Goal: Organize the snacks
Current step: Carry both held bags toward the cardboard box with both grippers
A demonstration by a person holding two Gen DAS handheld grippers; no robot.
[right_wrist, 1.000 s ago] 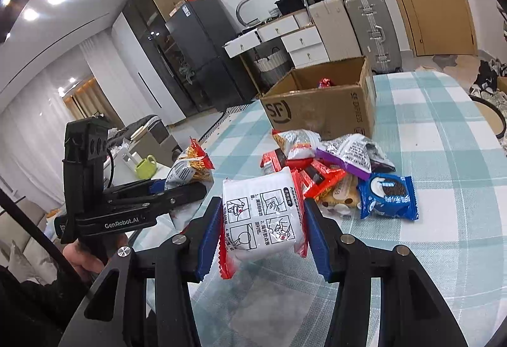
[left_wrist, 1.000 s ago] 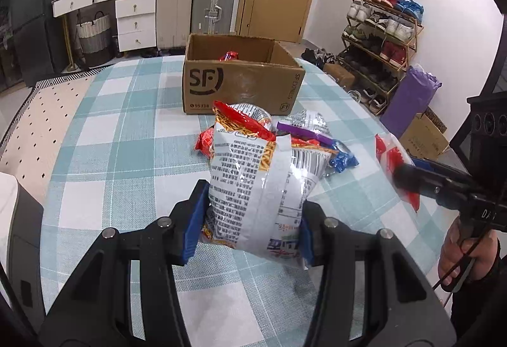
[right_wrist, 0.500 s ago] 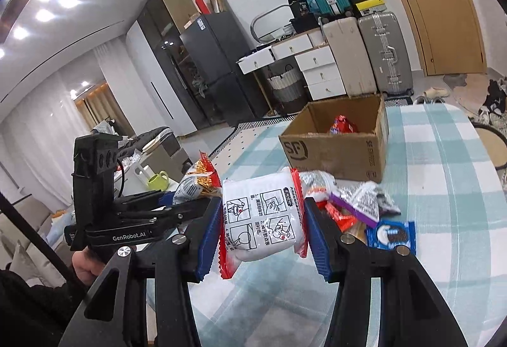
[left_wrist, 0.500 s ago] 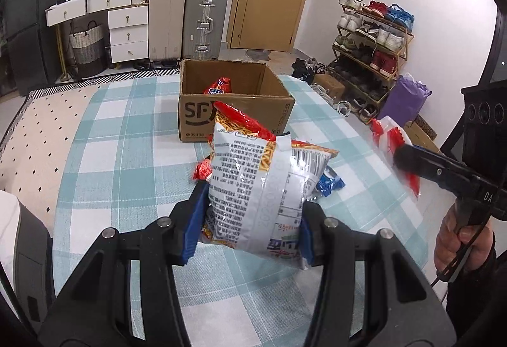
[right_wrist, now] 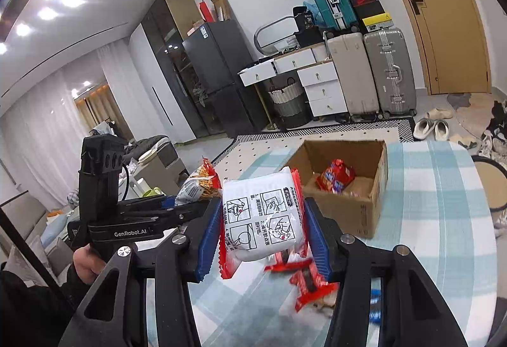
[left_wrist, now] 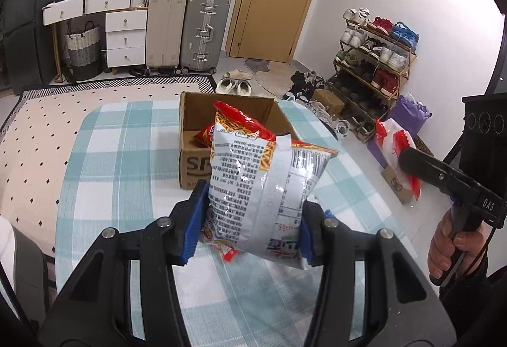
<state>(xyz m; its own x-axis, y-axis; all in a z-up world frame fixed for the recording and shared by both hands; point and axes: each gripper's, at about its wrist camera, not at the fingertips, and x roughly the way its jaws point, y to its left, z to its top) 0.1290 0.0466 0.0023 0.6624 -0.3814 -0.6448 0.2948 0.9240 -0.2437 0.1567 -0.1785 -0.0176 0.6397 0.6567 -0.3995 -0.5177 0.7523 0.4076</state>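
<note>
Two wrist fisheye views, each close behind its own claw and angled down over the teal-and-white checked counter (left_wrist: 111, 157): left faces the wooden door and shoe rack, right the dark cabinets; both share the open brown cardboard box (left_wrist: 190, 154) (right_wrist: 358, 211) and the suitcases beyond.

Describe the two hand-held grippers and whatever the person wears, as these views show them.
Each hand-held gripper, left and right, is matt black with triangular cut-outs, silver pivot screws and ribbed blue pads. The left one's side reads "GenRobot.AI" in white; the right one's handle reads "DAS". Each has a boxy black block at the back with three round holes and a thin black cable. Both sleeves are dark.
</note>
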